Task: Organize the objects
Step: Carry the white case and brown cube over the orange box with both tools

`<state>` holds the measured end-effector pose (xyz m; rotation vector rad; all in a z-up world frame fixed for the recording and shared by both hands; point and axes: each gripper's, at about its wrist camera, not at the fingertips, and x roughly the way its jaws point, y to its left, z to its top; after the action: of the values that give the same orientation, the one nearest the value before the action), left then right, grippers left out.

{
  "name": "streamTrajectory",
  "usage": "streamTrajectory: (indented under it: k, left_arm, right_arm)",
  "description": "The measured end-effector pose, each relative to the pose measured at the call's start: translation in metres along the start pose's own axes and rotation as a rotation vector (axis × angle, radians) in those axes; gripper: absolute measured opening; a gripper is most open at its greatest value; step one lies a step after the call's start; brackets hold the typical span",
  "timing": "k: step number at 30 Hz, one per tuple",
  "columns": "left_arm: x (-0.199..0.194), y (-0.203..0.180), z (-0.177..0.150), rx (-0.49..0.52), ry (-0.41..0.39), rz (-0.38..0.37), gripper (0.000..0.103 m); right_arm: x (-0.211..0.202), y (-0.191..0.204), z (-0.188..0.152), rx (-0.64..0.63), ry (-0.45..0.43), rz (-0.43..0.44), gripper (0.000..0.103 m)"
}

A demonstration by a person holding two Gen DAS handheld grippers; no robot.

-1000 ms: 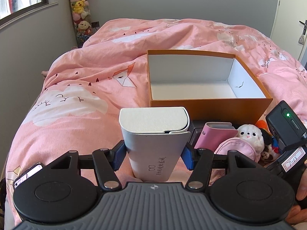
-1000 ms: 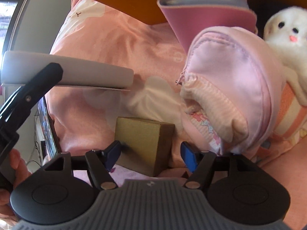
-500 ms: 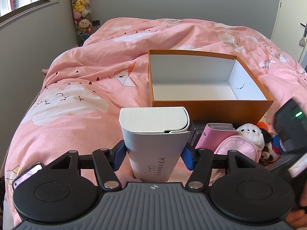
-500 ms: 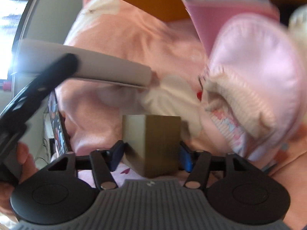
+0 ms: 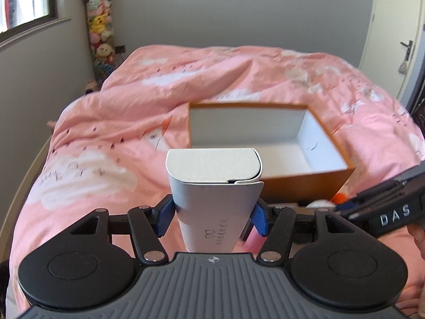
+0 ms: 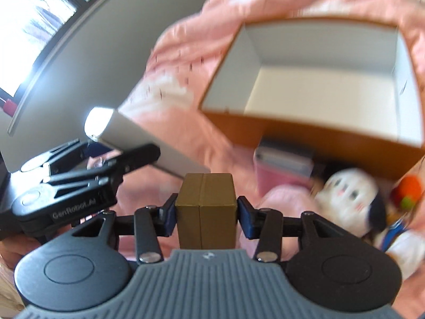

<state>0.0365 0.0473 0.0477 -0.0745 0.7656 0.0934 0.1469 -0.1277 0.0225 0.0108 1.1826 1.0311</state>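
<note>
My left gripper (image 5: pixel 212 216) is shut on a white-grey carton (image 5: pixel 213 186) and holds it upright above the pink bed, in front of the open orange box (image 5: pixel 305 183) with a white inside. My right gripper (image 6: pixel 205 214) is shut on a small gold-brown box (image 6: pixel 205 210) and holds it lifted, short of the orange box (image 6: pixel 318 135). The left gripper and its carton (image 6: pixel 138 138) show at the left of the right wrist view. The right gripper's body (image 5: pixel 393 204) shows at the right of the left wrist view.
In front of the orange box lie a pink case (image 6: pixel 281 170), a white plush toy (image 6: pixel 350 199) and an orange toy (image 6: pixel 409 188). A pink quilt (image 5: pixel 111 143) covers the bed. Plush toys (image 5: pixel 99 29) stack in the far left corner. A door (image 5: pixel 395 40) stands at right.
My right gripper closed on the gold-brown box and lifted it up towards the orange box. My left gripper rose with the carton; the view now looks down into the box from higher.
</note>
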Motion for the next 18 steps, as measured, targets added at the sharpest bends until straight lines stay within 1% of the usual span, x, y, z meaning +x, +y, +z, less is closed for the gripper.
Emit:
streamTrajectory:
  k: [6, 12, 15, 18]
  left_arm:
    - [-0.001, 0.004, 0.042, 0.016, 0.004, -0.093, 0.069]
    - [0.011, -0.005, 0.089, 0.098, -0.003, -0.11, 0.069]
    - [0.027, -0.011, 0.111, 0.108, 0.008, -0.135, 0.069]
    - [0.057, -0.017, 0.123, 0.109, 0.06, -0.145, 0.069]
  right_arm:
    - [-0.035, -0.001, 0.025, -0.038, -0.11, -0.029, 0.048]
    - [-0.056, -0.024, 0.057, 0.0, -0.214, -0.075, 0.048]
    - [-0.065, -0.036, 0.074, 0.019, -0.277, -0.101, 0.048]
    - [-0.062, -0.046, 0.09, 0.034, -0.326, -0.133, 0.048]
